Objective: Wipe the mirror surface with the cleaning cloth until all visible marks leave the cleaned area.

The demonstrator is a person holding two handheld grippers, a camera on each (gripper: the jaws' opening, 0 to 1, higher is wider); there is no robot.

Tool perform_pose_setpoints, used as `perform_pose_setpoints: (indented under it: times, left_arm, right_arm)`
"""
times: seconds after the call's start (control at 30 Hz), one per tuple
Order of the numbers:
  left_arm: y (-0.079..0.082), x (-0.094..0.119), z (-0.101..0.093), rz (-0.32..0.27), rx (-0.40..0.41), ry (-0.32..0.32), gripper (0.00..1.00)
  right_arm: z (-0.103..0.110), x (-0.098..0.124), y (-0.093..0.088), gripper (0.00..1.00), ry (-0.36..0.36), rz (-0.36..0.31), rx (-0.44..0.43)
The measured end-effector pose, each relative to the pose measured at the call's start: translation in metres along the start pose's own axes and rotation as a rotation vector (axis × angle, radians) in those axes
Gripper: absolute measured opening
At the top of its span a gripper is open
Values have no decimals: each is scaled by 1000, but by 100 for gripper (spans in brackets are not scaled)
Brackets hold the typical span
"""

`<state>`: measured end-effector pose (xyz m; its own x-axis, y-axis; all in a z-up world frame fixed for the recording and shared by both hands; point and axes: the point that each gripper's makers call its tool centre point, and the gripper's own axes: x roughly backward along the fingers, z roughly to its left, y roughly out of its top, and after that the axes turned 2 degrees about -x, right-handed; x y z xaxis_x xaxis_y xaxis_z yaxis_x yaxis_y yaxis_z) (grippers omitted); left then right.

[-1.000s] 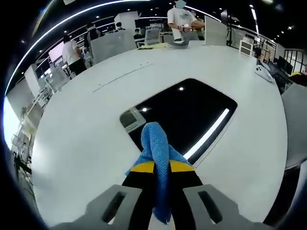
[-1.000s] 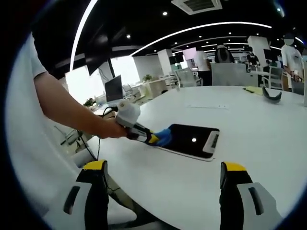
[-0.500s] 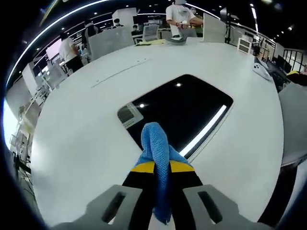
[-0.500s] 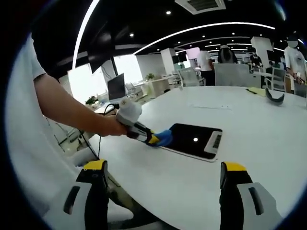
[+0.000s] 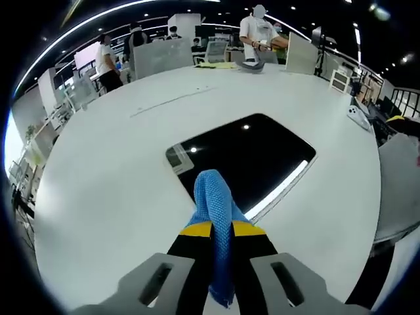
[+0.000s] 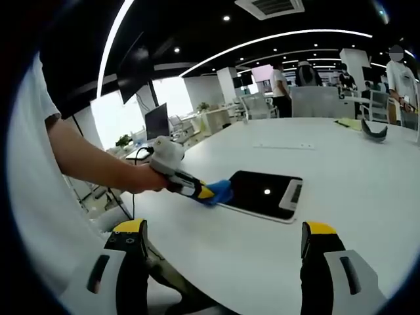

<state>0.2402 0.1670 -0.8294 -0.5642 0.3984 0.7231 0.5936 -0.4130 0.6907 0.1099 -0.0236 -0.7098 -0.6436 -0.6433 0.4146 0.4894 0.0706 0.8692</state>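
clamping the blue cloth (image 5: 213, 200) at the mirror (image 5: 252, 154) edge, the left gripper (image 5: 215, 231) could drag it off the table (image 5: 98, 190) — right gripper (image 6: 223, 252) gaping, idle.

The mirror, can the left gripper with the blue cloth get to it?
Probably yes. The left gripper holds the blue cloth right at the mirror edge, and nothing on the white table blocks it.

- The mirror (image 5: 246, 154) lies flat on the table (image 5: 105, 190) ahead of me.
- My cloth (image 5: 213, 203) sits at its near edge.
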Motion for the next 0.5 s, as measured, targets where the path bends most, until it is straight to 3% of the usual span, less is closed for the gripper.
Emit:
perform_pose_setpoints:
  times: [0.27, 0.5]
  left_arm:
    - [-4, 20, 1, -30, -12, 1, 7]
    - [-25, 40, -3, -14, -4, -22, 7]
  right_arm:
    - [1, -3, -1, 97, 8, 8, 4]
    - [1, -6, -3, 97, 15, 20, 7]
